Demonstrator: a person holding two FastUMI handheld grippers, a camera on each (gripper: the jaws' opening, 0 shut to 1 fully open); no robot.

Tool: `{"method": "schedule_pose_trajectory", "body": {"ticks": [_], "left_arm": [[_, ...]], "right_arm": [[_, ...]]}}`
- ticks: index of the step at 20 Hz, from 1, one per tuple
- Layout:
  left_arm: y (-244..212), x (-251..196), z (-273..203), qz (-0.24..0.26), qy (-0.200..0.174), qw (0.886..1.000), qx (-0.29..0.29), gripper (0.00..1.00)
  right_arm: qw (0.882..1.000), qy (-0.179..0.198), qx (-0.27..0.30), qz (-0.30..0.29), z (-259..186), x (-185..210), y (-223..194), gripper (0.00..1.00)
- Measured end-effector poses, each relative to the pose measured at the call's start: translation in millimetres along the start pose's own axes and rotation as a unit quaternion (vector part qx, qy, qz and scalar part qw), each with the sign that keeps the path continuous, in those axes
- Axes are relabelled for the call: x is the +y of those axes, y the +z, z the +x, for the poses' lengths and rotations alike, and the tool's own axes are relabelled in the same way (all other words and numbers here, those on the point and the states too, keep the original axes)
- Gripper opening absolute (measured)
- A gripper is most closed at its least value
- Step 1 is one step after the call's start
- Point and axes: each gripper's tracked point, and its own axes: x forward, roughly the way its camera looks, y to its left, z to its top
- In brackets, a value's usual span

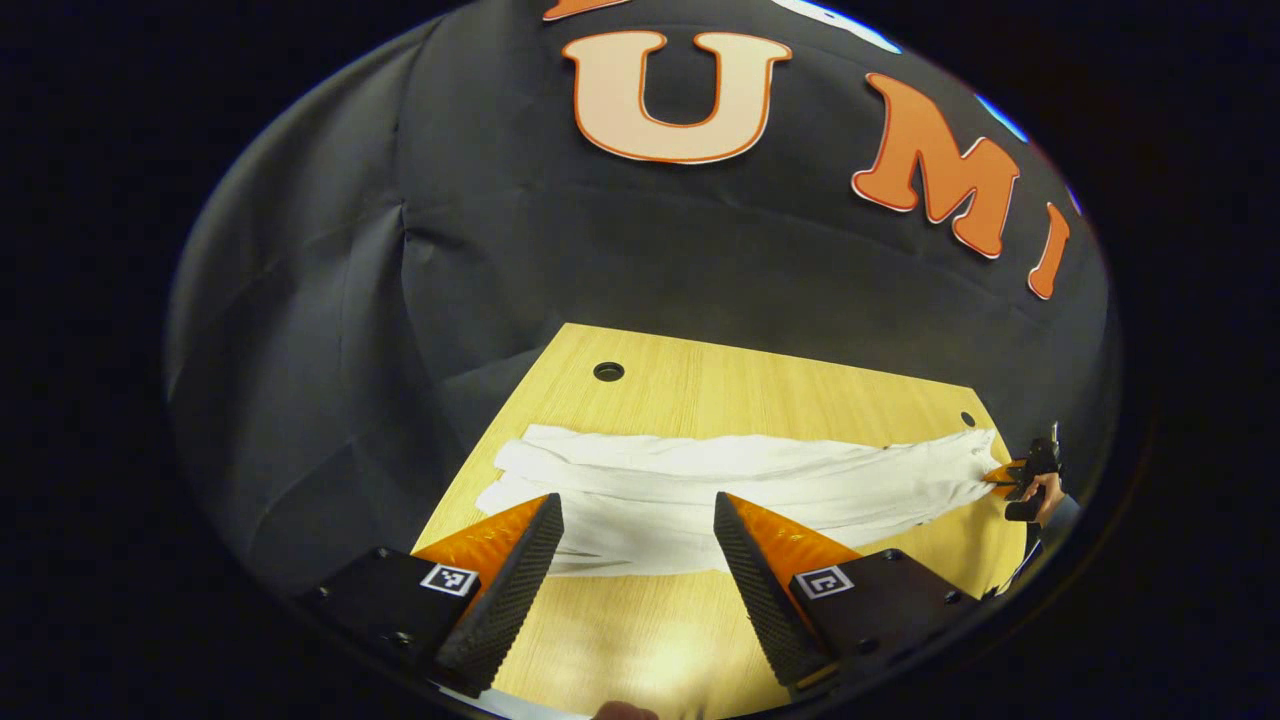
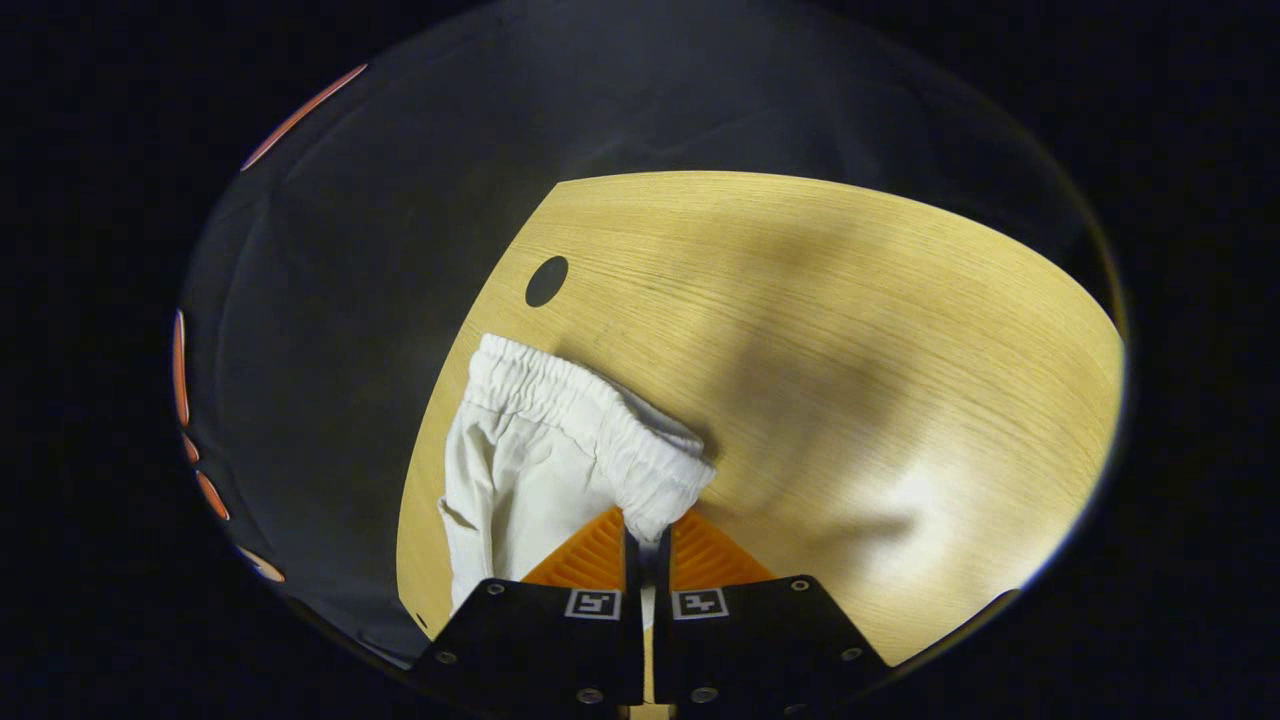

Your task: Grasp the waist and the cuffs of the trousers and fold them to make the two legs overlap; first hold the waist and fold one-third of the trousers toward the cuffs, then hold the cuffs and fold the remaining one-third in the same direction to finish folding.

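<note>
The long white cloth trousers [image 1: 740,490] lie flat across my light wooden table [image 1: 640,640]. My right gripper [image 2: 647,530] pinches the stretchy waistband [image 2: 590,420] tight near its corner. My left gripper [image 1: 638,545] hangs wide open above the cuff end, and its two fingers touch nothing.

right tongs [image 2: 647,530] pinch trousers' waist [image 2: 590,420]
</note>
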Motion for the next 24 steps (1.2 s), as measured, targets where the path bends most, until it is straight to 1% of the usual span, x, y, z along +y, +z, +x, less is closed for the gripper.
{"method": "schedule_pose_trajectory", "body": {"ticks": [2, 5, 7, 9, 12, 17, 19, 21, 24], "left_arm": [[0.7, -10.7, 1.0, 0.005, -0.01, 1.0, -0.002, 1.0], [-1.1, -20.7, 4.7, 0.006, -0.033, 0.999, -0.003, 0.99], [-3.1, -23.8, 7.2, 0.007, -0.05, 0.999, -0.002, 0.99], [-5.5, -20.4, 10.9, 0.012, -0.061, 0.998, -0.005, 0.99], [-4.7, -21.0, 9.9, 0.006, -0.079, 0.997, -0.011, 1.0], [-5.0, -16.8, 10.3, -0.005, -0.098, 0.995, -0.016, 0.99], [-6.3, -12.4, 9.4, -0.008, -0.097, 0.995, -0.015, 0.99], [-7.5, -1.2, 3.7, -0.005, -0.093, 0.995, -0.027, 0.99], [-10.0, 13.4, -1.0, 0.008, -0.088, 0.996, -0.034, 0.99]], "right_arm": [[0.999, 0.031, -0.023, -0.016, -15.9, 12.9, 3.8, 0.04], [0.995, 0.065, -0.06, -0.045, -60.2, 22.3, 16.2, 0.04], [0.992, 0.071, -0.081, -0.066, -80.6, 23.5, 16.9, 0.04], [0.989, 0.078, -0.096, -0.085, -94.8, 33.2, 17.5, 0.04], [0.981, 0.095, -0.118, -0.119, -120.3, 44.8, 17.4, 0.04], [0.963, 0.132, -0.149, -0.183, -143.4, 59.8, 11.2, 0.04], [0.954, 0.149, -0.153, -0.21, -148.1, 63.2, 10.8, 0.04], [0.946, 0.161, -0.153, -0.236, -150.8, 68.1, 10.7, 0.04], [0.932, 0.181, -0.15, -0.275, -153.4, 76.1, 7.9, 0.04]]}}
